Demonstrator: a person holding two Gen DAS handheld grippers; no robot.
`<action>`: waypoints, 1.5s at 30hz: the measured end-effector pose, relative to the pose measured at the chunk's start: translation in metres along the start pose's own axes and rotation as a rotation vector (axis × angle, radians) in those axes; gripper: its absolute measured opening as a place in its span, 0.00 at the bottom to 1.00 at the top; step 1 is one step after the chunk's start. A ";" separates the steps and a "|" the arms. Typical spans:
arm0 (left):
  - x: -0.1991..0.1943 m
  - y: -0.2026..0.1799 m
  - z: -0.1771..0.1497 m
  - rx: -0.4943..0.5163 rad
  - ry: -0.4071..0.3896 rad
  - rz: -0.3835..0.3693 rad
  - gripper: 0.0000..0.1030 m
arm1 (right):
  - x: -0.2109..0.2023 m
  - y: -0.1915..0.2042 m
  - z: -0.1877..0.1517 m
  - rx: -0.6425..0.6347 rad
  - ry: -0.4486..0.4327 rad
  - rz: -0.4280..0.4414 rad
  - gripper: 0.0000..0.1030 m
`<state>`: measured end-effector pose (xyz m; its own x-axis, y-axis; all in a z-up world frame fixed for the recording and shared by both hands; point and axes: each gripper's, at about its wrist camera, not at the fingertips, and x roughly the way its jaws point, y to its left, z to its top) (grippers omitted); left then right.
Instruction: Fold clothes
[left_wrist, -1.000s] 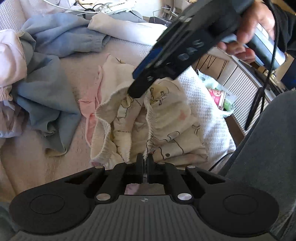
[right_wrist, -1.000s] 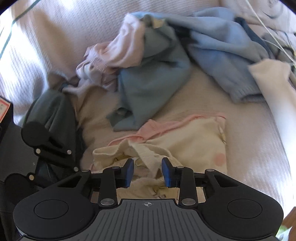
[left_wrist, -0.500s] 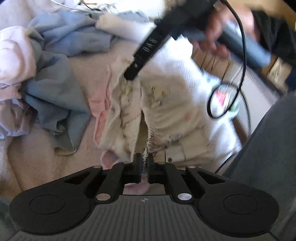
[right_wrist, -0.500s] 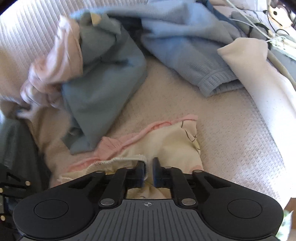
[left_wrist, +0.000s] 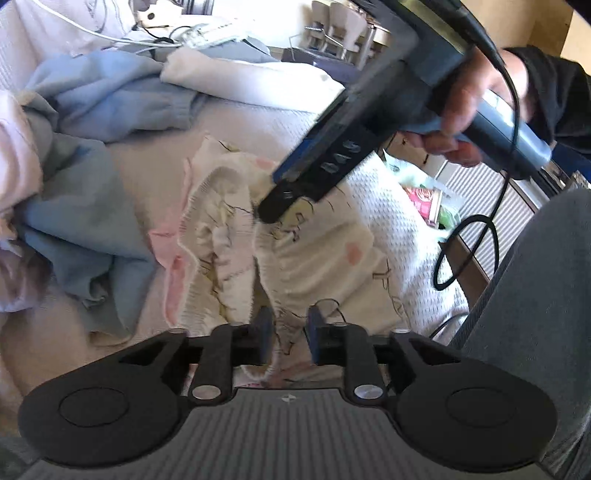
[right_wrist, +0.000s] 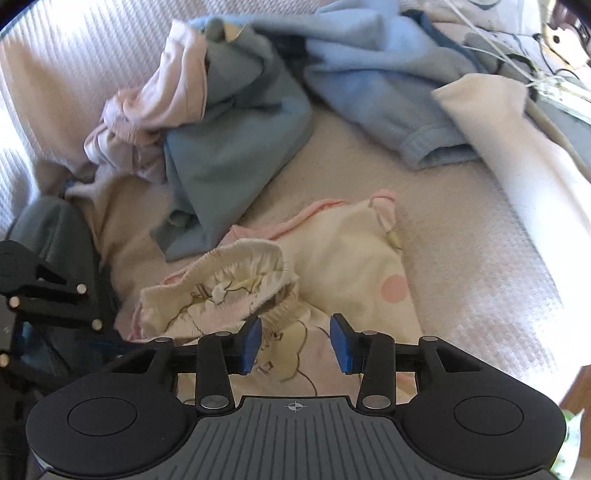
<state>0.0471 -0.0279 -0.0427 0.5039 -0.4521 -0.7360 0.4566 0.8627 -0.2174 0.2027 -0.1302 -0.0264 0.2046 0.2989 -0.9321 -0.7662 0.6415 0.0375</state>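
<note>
A cream printed garment with pink trim lies crumpled on the pale bedspread, its elastic waistband gaping. My left gripper hovers at its near edge with its jaws opening. The waistband hem runs loosely between the fingers and no pad presses on it. In the right wrist view the same garment lies under my right gripper, whose jaws are also opening with blue pads apart above the printed cloth. In the left wrist view the right gripper reaches down from the upper right, held by a hand.
A heap of blue garments and a pale pink one lies beyond. A white folded cloth and cables sit at the far side. The bed edge, packets and a grey trouser leg are on the right.
Half a second ago both grippers were shut on the garment's waistband, stretching it. Now both have opened and let go, and the garment has slumped onto the bed.
</note>
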 end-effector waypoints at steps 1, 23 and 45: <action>0.004 0.001 0.000 0.001 0.004 0.007 0.31 | 0.004 0.001 0.000 -0.001 0.001 0.006 0.40; 0.021 0.047 0.010 -0.159 0.028 0.087 0.05 | 0.036 -0.024 0.034 0.139 -0.041 -0.011 0.19; 0.004 0.027 -0.032 -0.534 0.120 0.108 0.66 | -0.029 -0.060 -0.019 -0.013 -0.124 -0.005 0.77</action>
<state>0.0377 0.0006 -0.0723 0.4264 -0.3523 -0.8331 -0.0442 0.9118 -0.4082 0.2315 -0.1905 -0.0085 0.2813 0.3817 -0.8804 -0.7729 0.6339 0.0279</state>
